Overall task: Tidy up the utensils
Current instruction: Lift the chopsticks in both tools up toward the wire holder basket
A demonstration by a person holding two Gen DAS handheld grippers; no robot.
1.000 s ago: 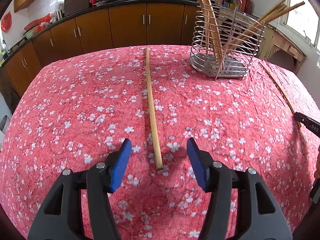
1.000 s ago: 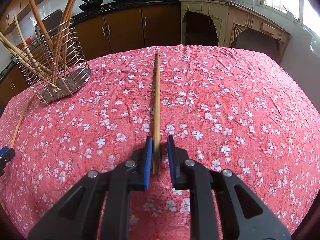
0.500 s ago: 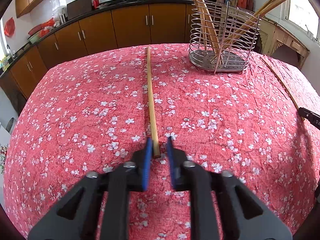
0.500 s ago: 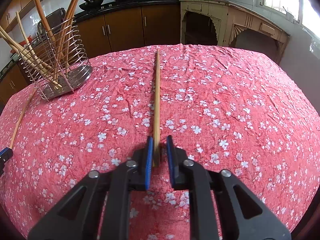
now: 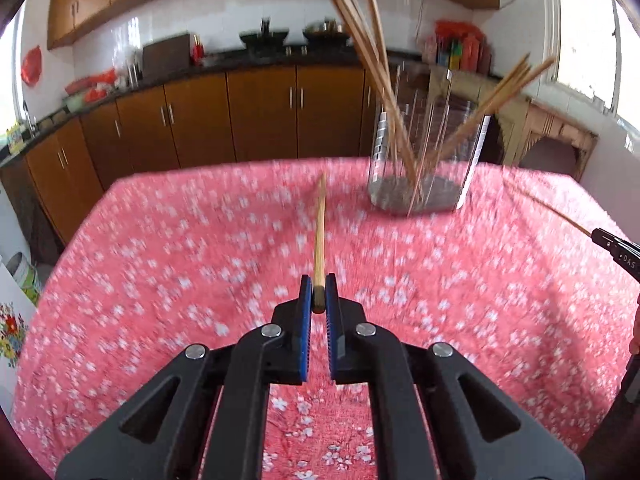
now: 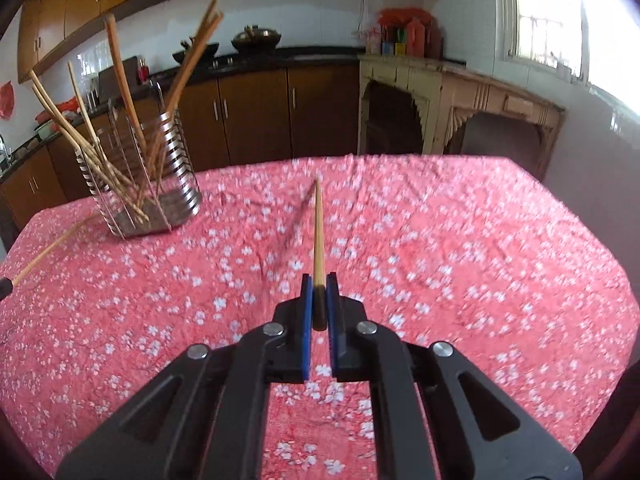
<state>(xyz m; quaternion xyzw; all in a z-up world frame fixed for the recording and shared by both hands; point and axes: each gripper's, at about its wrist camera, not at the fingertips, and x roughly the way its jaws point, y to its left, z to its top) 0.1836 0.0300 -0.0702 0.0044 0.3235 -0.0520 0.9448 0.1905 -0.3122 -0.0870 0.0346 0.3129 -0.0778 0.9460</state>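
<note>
Between blue pads (image 5: 306, 300), chopstick (image 5: 319, 236) points straight ahead.

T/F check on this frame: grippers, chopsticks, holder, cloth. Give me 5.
1. The left gripper is shut on a chopstick. True.
2. The right gripper is open and holds nothing. False: it is shut on a chopstick.
3. The wire holder lies tipped on its side. False: it stands upright on the tablecloth.
4. The wire holder already has several chopsticks in it. True.
5. The tablecloth is plain blue. False: it is red with white flowers.
</note>
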